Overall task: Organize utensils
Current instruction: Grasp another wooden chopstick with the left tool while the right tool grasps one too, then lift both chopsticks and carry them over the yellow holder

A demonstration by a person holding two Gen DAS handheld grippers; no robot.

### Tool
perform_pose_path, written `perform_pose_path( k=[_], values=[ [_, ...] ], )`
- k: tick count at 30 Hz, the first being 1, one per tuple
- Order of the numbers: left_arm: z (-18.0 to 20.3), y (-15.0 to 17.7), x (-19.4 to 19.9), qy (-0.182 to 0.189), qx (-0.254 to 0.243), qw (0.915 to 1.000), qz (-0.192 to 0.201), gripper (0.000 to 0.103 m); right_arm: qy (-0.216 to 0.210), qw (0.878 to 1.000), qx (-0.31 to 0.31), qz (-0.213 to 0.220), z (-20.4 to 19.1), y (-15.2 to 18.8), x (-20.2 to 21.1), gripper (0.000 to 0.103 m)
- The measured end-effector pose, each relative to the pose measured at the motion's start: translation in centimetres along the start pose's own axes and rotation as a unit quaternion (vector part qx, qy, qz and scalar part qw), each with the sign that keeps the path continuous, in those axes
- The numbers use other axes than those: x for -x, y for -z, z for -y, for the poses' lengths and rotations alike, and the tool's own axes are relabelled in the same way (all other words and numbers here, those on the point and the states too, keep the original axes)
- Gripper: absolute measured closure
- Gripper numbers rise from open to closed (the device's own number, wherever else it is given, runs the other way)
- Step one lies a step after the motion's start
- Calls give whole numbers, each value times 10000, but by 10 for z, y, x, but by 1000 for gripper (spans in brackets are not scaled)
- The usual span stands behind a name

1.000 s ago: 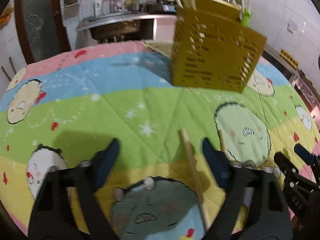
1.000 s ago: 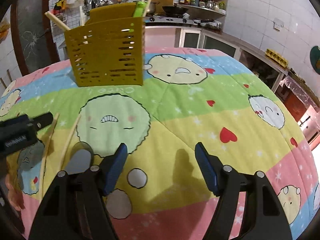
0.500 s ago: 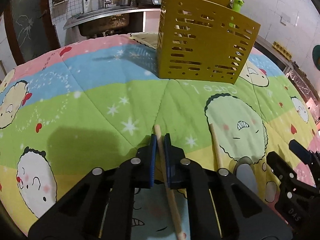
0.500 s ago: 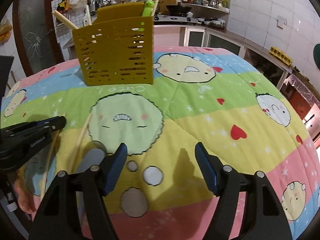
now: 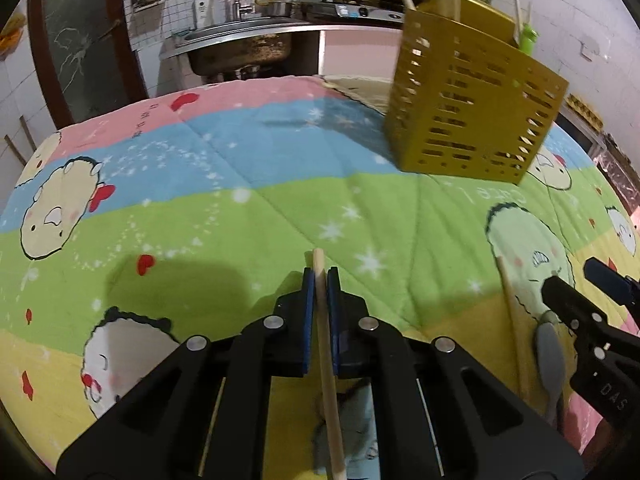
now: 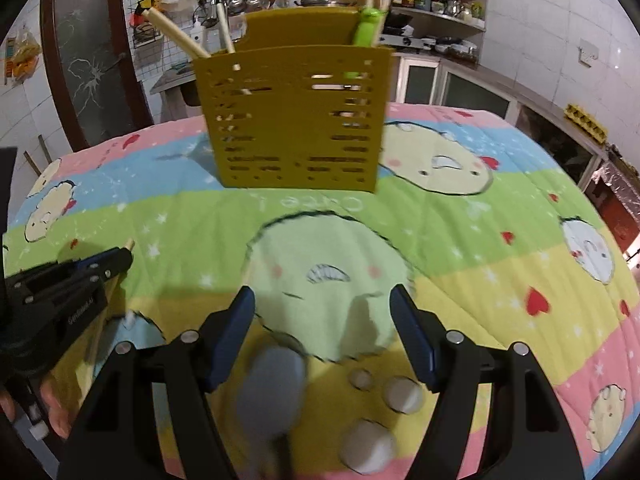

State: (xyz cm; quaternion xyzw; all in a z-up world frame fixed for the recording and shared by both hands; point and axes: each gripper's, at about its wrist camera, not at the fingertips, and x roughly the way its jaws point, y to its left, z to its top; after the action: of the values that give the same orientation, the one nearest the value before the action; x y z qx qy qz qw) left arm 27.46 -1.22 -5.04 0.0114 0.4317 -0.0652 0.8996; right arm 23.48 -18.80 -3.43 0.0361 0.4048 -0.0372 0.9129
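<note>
My left fingers are clenched on a chopstick near its far tip. I should lift it level toward the yellow holder far right, my right fingers released over the spoon.

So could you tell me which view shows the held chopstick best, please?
The left wrist view: the chopstick runs full length between the left gripper's shut pads. The right wrist view shows only its tip.

chopstick: pale wood | holder: matt plastic | quilt: soft cloth
</note>
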Motion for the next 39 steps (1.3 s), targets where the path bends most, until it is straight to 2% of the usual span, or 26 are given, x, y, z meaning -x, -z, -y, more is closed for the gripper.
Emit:
perform_pose_path(
  k=[3,6,9,14,16,19,22,28,39],
  values=[
    [-5,-3,-1,-88,-78,9999,39,98,17,10000,10,-83,-12,-3,-8,35],
    [-13,-5,-4,-105,-61,9999,0,98,-19,9996,41,-278,-23,-4,-18,50],
    [-19,-7,-8,-90,-10,9999,-48,98,9,9990,26,-445,-29,-4,-29,60],
    [-20,-9,-12,-70,-4,9999,-74,98,30,9985,-101,-545,-29,-8,-36,77],
    [-18,-9,-14,-63,-10,9999,-77,98,-17,9983,-121,-577,-32,-10,-37,88],
    [-16,-10,-14,-53,-9,10000,-62,98,-59,9980,-170,-598,-33,-13,-39,97],
    [-16,-12,-11,-6,33,10000,-31,98,-102,9981,-235,-568,-32,-16,-39,98],
    [-12,-20,15,142,103,9994,294,98,-244,9985,-442,-205,-21,-23,-18,98],
    [17,-32,88,515,-44,9913,1208,98,-366,9932,-681,869,9,-46,51,98]
  ],
)
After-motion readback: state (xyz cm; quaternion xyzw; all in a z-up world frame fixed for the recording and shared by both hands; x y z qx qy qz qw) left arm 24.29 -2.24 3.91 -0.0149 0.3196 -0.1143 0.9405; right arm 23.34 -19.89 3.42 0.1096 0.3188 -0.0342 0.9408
